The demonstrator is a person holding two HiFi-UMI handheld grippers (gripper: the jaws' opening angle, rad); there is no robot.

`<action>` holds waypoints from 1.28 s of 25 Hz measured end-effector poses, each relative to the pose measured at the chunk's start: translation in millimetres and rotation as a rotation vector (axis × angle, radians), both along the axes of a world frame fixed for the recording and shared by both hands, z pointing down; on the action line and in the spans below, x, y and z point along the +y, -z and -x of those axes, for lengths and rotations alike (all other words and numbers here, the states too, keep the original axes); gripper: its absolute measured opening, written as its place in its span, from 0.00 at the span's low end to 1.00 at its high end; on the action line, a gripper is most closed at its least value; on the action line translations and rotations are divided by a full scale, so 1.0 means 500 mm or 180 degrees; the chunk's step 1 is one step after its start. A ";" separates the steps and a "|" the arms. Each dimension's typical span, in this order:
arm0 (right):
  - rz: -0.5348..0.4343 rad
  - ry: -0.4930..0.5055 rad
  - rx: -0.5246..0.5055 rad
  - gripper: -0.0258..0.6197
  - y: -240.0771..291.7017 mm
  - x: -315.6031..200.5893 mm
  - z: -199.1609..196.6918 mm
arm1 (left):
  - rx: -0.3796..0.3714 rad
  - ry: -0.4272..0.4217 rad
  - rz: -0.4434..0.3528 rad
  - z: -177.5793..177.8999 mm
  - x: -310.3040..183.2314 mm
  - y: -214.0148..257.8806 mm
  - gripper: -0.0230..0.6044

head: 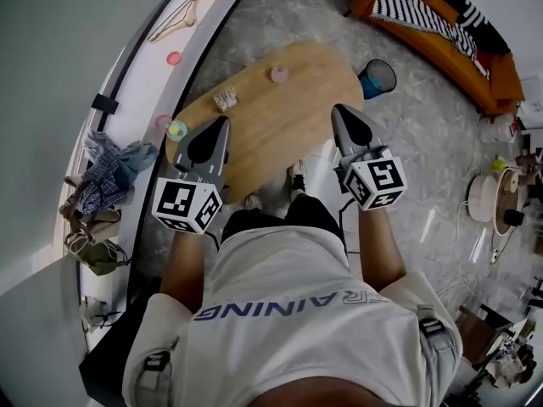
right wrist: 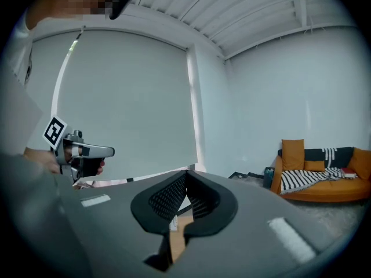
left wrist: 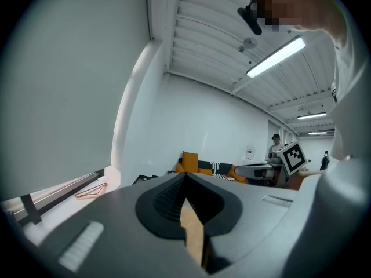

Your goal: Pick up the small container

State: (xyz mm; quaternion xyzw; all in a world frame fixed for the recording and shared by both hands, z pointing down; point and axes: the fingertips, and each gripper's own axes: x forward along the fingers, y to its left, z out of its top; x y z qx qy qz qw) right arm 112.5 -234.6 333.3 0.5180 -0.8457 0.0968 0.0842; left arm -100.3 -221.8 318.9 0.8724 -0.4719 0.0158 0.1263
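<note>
Hovering over the near end of the oval wooden surface [head: 280, 134], the left gripper [head: 224, 124] and the right gripper [head: 338, 110] each have their fingers pressed together, with nothing between them. The small container [head: 278, 74], pink, sits at the surface's far end, well apart from both. A blue bin [head: 377, 77] stands just right of it. An orange sofa [head: 501, 79] lies far right, and a white ledge [head: 136, 91] bearing a hanger [head: 174, 17] runs along the left.

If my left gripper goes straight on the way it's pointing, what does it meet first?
Most likely the small beige striped container on the oval wooden table: in the head view the shut left gripper aims almost at it. Height is unclear, so it might pass over it.
</note>
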 end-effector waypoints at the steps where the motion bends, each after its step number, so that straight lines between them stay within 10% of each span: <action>1: 0.0022 0.0043 -0.0006 0.06 -0.008 -0.023 -0.005 | -0.0011 0.0042 0.0008 -0.005 -0.018 -0.005 0.04; 13: 0.0379 0.0672 -0.0017 0.06 -0.158 -0.331 -0.071 | -0.0156 0.0801 0.0259 -0.070 -0.247 -0.110 0.04; 22: 0.0486 0.0809 0.0056 0.08 -0.191 -0.381 -0.065 | -0.0163 0.0960 0.0348 -0.065 -0.285 -0.139 0.04; 32: 0.0789 0.1039 0.0524 0.55 -0.292 -0.393 -0.017 | -0.0128 0.0917 0.0524 -0.062 -0.283 -0.198 0.04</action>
